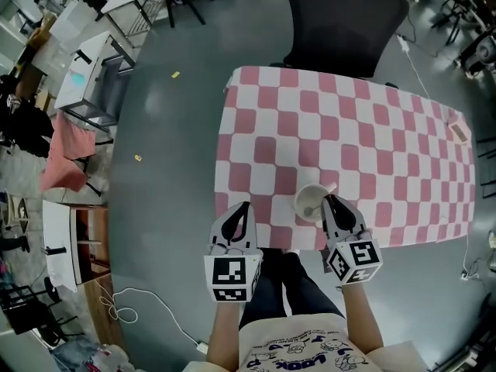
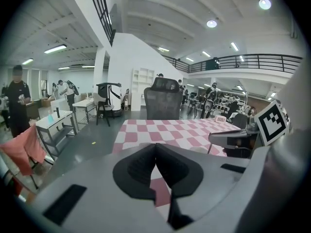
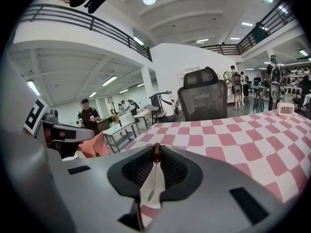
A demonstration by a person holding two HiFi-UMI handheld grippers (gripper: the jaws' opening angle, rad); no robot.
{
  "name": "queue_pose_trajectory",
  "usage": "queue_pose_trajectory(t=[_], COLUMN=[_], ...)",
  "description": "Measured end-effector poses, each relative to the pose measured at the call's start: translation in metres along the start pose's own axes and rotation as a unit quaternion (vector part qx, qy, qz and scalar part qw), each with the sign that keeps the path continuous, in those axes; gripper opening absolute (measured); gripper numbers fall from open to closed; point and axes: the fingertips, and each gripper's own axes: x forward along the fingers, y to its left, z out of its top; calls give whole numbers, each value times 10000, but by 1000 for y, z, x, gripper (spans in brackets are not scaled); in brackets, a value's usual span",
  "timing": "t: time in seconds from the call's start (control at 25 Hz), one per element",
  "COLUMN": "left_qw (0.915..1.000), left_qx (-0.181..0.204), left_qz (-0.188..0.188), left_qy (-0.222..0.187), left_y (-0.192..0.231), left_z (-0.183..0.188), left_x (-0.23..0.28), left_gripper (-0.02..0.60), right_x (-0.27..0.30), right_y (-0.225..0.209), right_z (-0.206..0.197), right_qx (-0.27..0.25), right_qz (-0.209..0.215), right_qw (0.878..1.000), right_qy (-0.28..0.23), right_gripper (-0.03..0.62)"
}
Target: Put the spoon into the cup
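A white cup [image 1: 312, 202] stands near the front edge of the pink-and-white checked table [image 1: 364, 122]. My right gripper [image 1: 330, 201] reaches to the cup's right rim and is shut on a thin spoon [image 3: 156, 153]. Its brown end is pinched at the jaw tips, and its stem and bowl hang down between the jaws over something white, probably the cup. In the head view the spoon's lower end [image 1: 309, 211] seems to lie inside the cup. My left gripper [image 1: 242, 208] hovers over the table's front left corner, shut and empty [image 2: 155, 149].
A black office chair [image 1: 341, 18] stands at the table's far side. A small white clock [image 1: 459, 132] sits at the table's far right edge. Desks and a pink cloth [image 1: 66, 157] are on the floor to the left. A white cable [image 1: 132, 304] lies near the person's feet.
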Motion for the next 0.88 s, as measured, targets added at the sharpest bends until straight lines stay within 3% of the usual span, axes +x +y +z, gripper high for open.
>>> queue_pose_trajectory(t=[0.44,0.88], left_qw=[10000,9999], left_qx=[-47,-22], left_qz=[33,-75], left_qy=[81,114], left_y=[7,4], left_z=[-11,-10], left_x=[6,12], left_gripper=[14,14], right_x=[14,28], right_y=[-4,-27], right_z=[-24,-28], right_qx=[-29,-537], right_qz=[-11,-461], right_qw=[9996,9966], right_qy=[279,431], right_gripper=[57,72])
